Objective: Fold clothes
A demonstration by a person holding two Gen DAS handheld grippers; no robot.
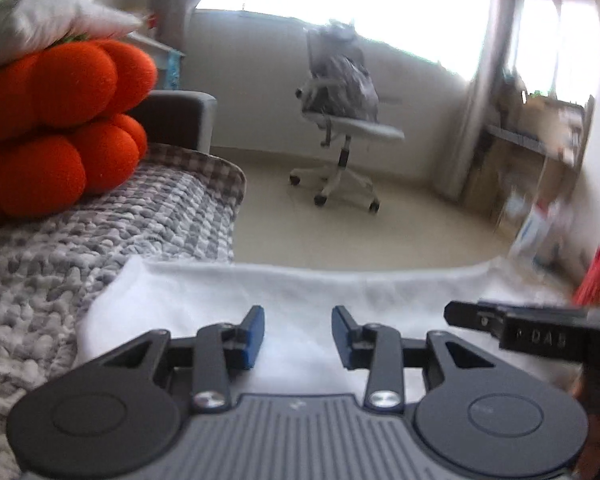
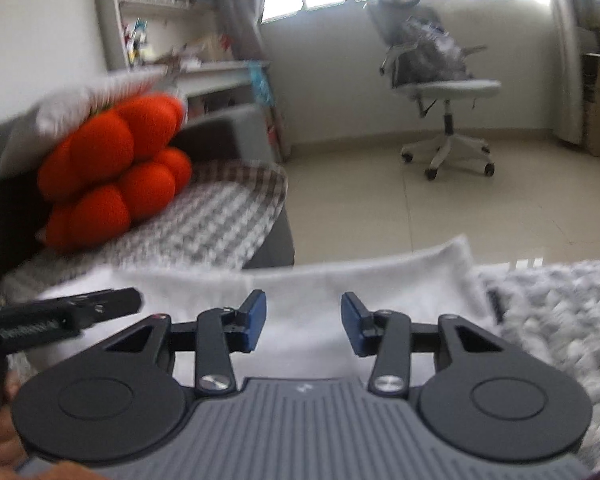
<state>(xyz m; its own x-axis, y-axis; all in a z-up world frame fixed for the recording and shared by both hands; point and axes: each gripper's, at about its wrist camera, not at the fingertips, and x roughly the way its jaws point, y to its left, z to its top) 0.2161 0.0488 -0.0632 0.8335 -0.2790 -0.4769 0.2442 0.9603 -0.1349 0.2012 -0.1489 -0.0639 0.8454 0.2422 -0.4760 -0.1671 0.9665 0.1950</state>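
Nearest, the left gripper [image 1: 298, 334] hangs with its blue pads apart and nothing between them; the right gripper [image 2: 303, 326] is likewise parted and empty. Both hover side by side over a white garment [image 1: 300, 292] lying flat on the grey knitted blanket [image 1: 100, 240], its far edge straight. Beyond sit orange cushions [image 1: 60, 120], then an office chair [image 1: 340, 120] near the window.

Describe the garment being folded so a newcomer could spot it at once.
Start at the sofa's grey knitted blanket. At its near edge, away from the orange cushions, lies the white garment. It is the only smooth, plain white cloth there.
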